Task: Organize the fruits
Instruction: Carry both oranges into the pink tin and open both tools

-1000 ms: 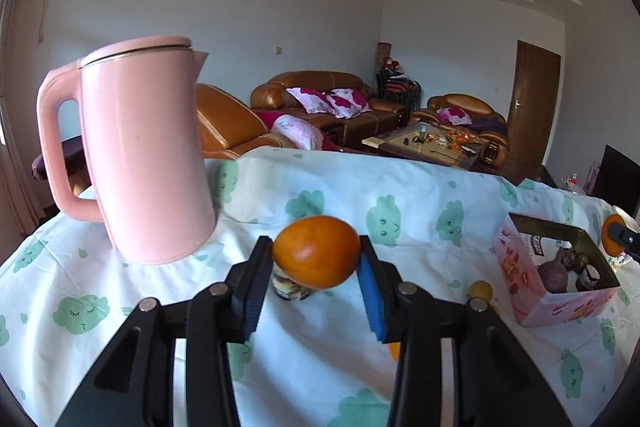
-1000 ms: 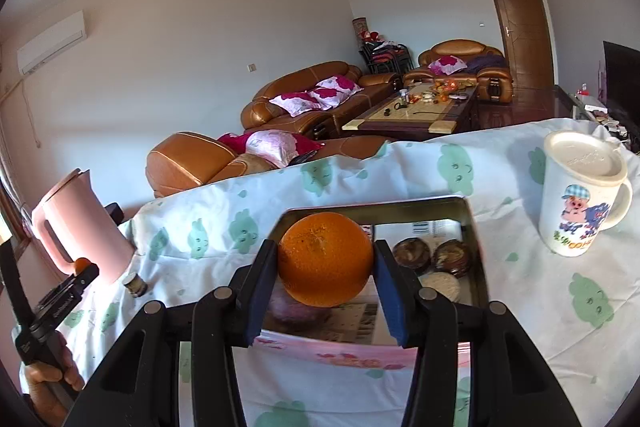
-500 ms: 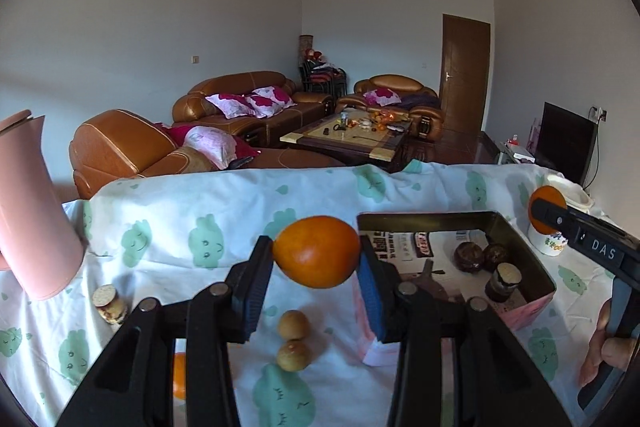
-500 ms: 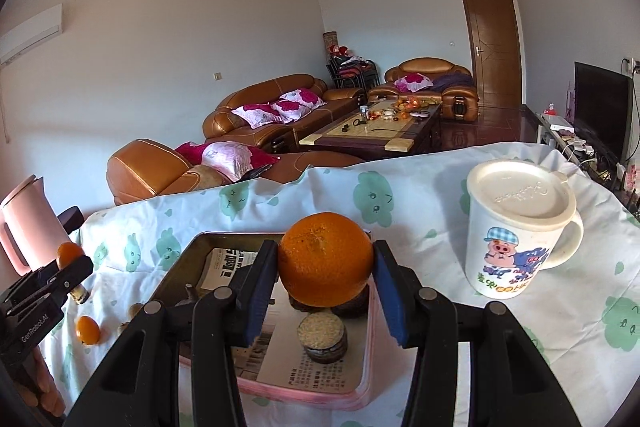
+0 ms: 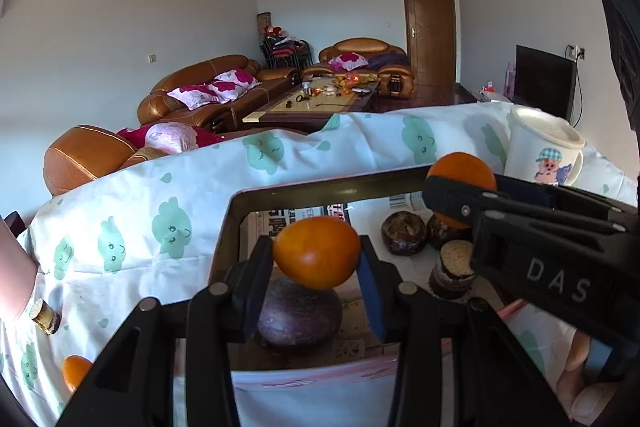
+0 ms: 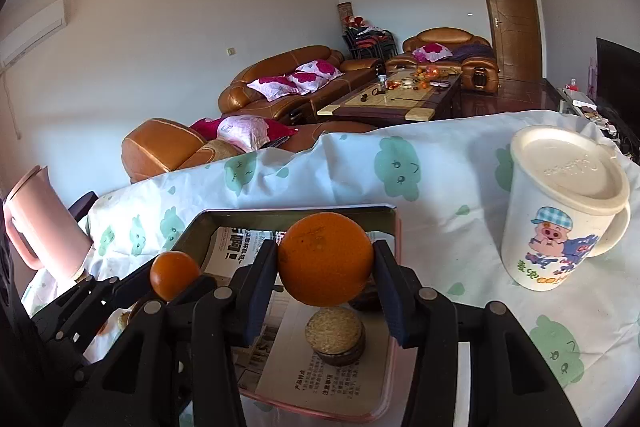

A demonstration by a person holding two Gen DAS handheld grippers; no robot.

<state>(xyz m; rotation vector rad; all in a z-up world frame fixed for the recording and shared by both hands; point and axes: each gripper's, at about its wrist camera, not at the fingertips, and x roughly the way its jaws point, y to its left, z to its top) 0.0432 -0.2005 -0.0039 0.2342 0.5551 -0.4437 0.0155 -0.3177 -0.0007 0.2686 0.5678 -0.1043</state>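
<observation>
My left gripper [image 5: 318,267] is shut on a small orange [image 5: 316,251] and holds it above the near left part of a pink-walled box [image 5: 312,381] lined with newspaper. My right gripper [image 6: 325,275] is shut on a bigger orange [image 6: 325,259] above the same box [image 6: 320,407]. The box holds a dark purple fruit [image 5: 298,313], dark brown round fruits [image 5: 403,233] and a cork-topped jar [image 6: 335,335]. Each gripper shows in the other view: the right one [image 5: 460,187], the left one [image 6: 176,279].
A lidded white cartoon mug [image 6: 566,211] stands right of the box. A pink kettle [image 6: 44,227] stands at the far left. A loose orange [image 5: 76,371] and a small corked bottle [image 5: 45,315] lie on the cloth left of the box.
My left gripper has swung right from the kettle side to above the box with its orange. My right gripper has stayed over the box, shifting slightly toward the mug.
</observation>
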